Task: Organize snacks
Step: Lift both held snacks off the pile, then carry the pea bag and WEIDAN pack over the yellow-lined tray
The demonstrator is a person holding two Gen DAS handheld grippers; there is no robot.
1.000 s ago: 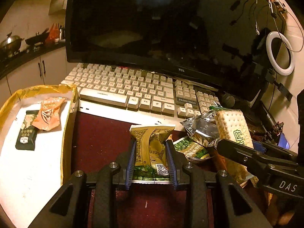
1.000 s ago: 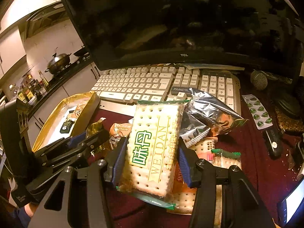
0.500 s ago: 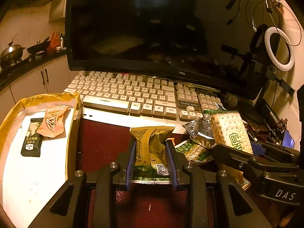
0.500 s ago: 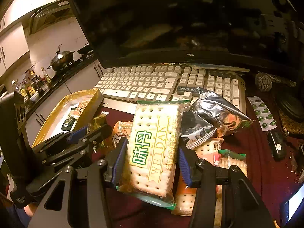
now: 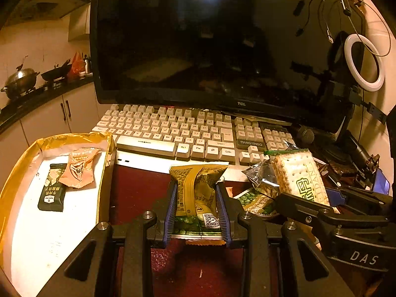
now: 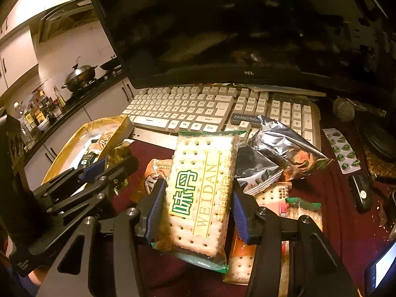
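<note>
My left gripper (image 5: pixel 197 210) is shut on a gold and green pea snack packet (image 5: pixel 198 193), held above the dark red table. My right gripper (image 6: pixel 198 205) is shut on a clear cracker pack marked WEIDAN (image 6: pixel 198 188); the pack also shows in the left wrist view (image 5: pixel 297 173). A gold-rimmed white tray (image 5: pixel 49 222) at the left holds an orange packet (image 5: pixel 78 170) and a dark packet (image 5: pixel 52 193). The tray also shows in the right wrist view (image 6: pixel 71 148). Several snacks lie in a pile: silver bags (image 6: pixel 284 148), cracker packs (image 6: pixel 272 198), a green pea packet (image 5: pixel 255 203).
A white keyboard (image 5: pixel 188 131) and a black TCL monitor (image 5: pixel 210 42) stand behind the snacks. A pill blister (image 6: pixel 342 151), a microphone (image 6: pixel 342 110) and a small black device (image 6: pixel 361 193) lie at the right. A ring light (image 5: pixel 363 61) stands at the far right.
Both grippers have risen and pulled back a little with their packs still held. The tray and the snack pile have not moved.
</note>
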